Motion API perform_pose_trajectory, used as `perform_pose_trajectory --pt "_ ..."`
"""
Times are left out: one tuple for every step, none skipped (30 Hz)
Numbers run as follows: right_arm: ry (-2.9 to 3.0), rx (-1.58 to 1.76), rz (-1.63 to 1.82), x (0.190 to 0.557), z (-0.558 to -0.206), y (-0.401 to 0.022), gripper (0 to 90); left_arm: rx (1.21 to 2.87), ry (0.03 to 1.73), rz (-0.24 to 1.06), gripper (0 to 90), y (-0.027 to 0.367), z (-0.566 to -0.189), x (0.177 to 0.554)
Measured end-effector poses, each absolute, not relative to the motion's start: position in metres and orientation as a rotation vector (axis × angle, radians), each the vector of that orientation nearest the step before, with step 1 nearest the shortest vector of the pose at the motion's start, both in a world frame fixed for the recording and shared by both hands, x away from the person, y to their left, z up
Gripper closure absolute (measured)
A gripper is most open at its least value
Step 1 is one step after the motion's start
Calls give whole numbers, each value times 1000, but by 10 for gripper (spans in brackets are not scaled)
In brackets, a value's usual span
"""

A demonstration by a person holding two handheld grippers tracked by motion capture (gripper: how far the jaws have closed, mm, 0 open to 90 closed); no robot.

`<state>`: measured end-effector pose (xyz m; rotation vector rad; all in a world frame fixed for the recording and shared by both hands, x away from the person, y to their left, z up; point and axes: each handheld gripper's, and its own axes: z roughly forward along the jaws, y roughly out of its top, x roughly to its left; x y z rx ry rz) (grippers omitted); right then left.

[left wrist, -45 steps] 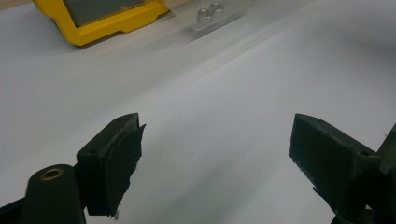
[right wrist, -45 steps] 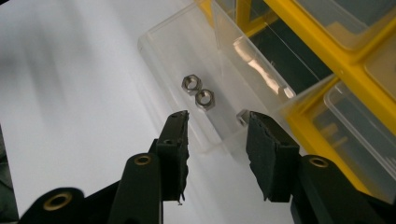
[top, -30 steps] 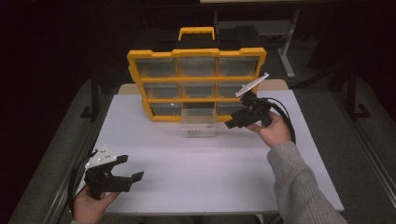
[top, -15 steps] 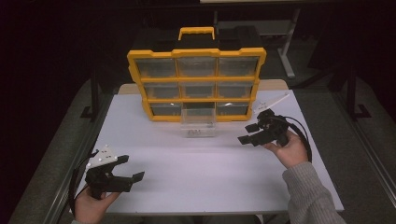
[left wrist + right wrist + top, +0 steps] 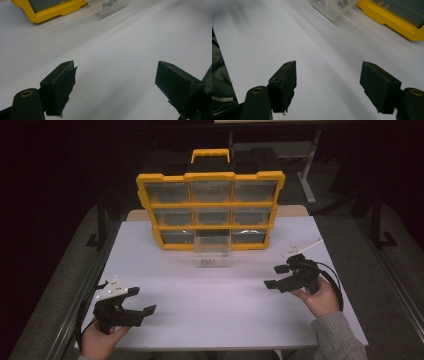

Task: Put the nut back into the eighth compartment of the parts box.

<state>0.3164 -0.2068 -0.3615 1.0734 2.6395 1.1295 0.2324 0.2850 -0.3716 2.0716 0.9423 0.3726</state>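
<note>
Right now I have both tools low over the white table (image 5: 220, 305), well apart from each other. My left hand-held gripper (image 5: 140, 301) sits near the front left corner, held in my left hand (image 5: 100, 340), and its jaws stand wide apart with nothing between them; in the left gripper view the same hand-held gripper (image 5: 115, 82) shows two black pads with only bare table surface in the gap. My right hand-held gripper (image 5: 278, 276) is out toward the right edge, gripped by my right hand (image 5: 322, 300), jaws likewise spread and empty; the right gripper view confirms that (image 5: 328, 80).

At the far side of the table stands a yellow parts organizer (image 5: 210, 210), upright and leaning slightly back, with a yellow carry handle (image 5: 210, 154) on top and three rows of clear compartments. One small clear drawer (image 5: 213, 251) from the middle of the bottom row is out of the frame, resting on the table just in front of it, with a few small metal pieces inside, possibly nuts, though I cannot tell for certain.
</note>
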Motion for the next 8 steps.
perform_pose_trajectory --pt "2638 1080 1130 314 -363 -208 266 2073 942 372 159 285 -372 232" --pt "2636 1075 1129 313 -365 -209 263 2077 942 371 159 285 -372 232" --pt "2634 1078 1135 311 -367 -209 260 2080 939 370 159 285 -372 232" --pt "2633 1088 1135 308 -370 -210 253 2081 937 369 159 285 -372 232" --pt "2632 1091 1131 307 -372 -211 244 2082 933 372 159 285 -372 232" --pt "2631 1093 1130 305 -373 -211 245 2082 932 374 159 285 -372 232" --pt "2634 1086 1126 304 -375 -212 246 2083 929 375 159 285 -372 232" --pt "2633 1098 1130 302 -377 -212 246 2082 927 376 159 285 -372 233"
